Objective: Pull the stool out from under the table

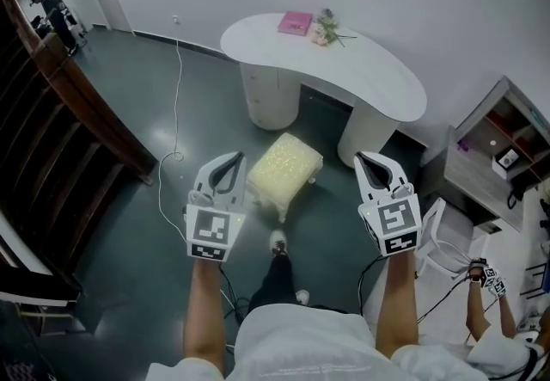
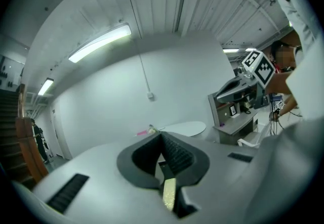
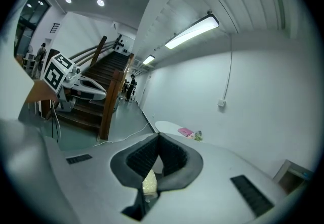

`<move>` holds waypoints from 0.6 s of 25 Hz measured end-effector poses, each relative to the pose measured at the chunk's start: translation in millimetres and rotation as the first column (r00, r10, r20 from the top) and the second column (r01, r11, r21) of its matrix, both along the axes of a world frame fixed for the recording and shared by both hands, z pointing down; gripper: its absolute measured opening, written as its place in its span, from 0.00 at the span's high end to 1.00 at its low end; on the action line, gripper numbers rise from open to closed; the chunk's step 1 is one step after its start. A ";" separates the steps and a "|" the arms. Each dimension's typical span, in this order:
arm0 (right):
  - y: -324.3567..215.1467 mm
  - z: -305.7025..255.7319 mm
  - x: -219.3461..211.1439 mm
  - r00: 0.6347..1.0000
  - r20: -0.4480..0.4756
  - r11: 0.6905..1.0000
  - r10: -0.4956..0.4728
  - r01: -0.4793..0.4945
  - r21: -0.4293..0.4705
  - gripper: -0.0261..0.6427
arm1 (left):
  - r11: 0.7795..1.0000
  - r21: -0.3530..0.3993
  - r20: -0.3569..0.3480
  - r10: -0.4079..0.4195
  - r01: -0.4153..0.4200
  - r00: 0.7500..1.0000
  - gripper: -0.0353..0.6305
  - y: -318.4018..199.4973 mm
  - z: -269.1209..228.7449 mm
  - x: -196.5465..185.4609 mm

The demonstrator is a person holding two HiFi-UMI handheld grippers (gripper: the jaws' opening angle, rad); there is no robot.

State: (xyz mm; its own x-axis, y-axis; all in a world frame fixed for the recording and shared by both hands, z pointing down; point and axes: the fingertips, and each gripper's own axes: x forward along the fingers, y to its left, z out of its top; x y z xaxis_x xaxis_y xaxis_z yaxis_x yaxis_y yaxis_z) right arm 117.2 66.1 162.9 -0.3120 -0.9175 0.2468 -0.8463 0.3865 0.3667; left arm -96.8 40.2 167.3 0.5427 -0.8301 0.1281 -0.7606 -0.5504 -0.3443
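The stool (image 1: pixel 284 166), low with a cream fluffy cushion, stands on the dark floor in front of the white curved table (image 1: pixel 378 78), outside its top. In the head view both grippers are held up above the floor, one on each side of the stool. My left gripper (image 1: pixel 226 161) is shut with nothing in it, left of the stool. To the stool's right, my right gripper (image 1: pixel 371 161) is also shut and empty. In each gripper view the jaws meet at the tip, left gripper (image 2: pixel 161 134) and right gripper (image 3: pixel 158 135), and a strip of the stool (image 3: pixel 148 183) shows through the gap.
A pink book (image 1: pixel 295 23) and a small bunch of flowers (image 1: pixel 326 28) lie on the table. A wooden staircase (image 1: pixel 60 113) fills the left side. A white cable (image 1: pixel 178 95) runs across the floor. A shelf unit (image 1: pixel 498 156) and another person's hand (image 1: pixel 481 274) are at the right.
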 end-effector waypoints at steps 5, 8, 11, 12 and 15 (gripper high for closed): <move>8.8 -3.6 -2.4 1.000 -0.002 1.000 -0.011 0.011 0.010 0.94 | 1.000 0.018 0.005 -0.001 0.001 1.000 0.92 10.4 -4.4 0.6; 11.0 -4.4 0.8 1.000 0.000 1.000 -0.012 0.012 0.005 0.94 | 1.000 0.014 0.007 -0.002 0.002 1.000 0.92 10.4 -3.4 4.0; 12.0 -5.9 5.3 1.000 -0.005 1.000 -0.013 0.013 0.006 0.94 | 1.000 0.011 0.008 -0.004 0.004 1.000 0.92 10.7 -2.4 8.3; 11.8 -6.0 7.0 1.000 -0.005 1.000 -0.013 0.013 0.007 0.94 | 1.000 0.010 0.009 -0.003 0.003 1.000 0.92 10.5 -2.0 10.1; 11.3 -5.7 9.7 1.000 -0.005 1.000 -0.012 0.012 0.005 0.94 | 1.000 0.008 0.013 -0.001 0.000 1.000 0.92 10.1 -1.4 13.2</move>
State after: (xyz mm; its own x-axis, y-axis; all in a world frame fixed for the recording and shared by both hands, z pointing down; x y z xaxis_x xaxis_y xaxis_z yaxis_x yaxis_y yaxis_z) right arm 126.9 77.5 157.2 -0.3221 -0.9147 0.2441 -0.8395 0.3952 0.3730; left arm -83.6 50.4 165.9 0.5406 -0.8314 0.1288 -0.7561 -0.5473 -0.3588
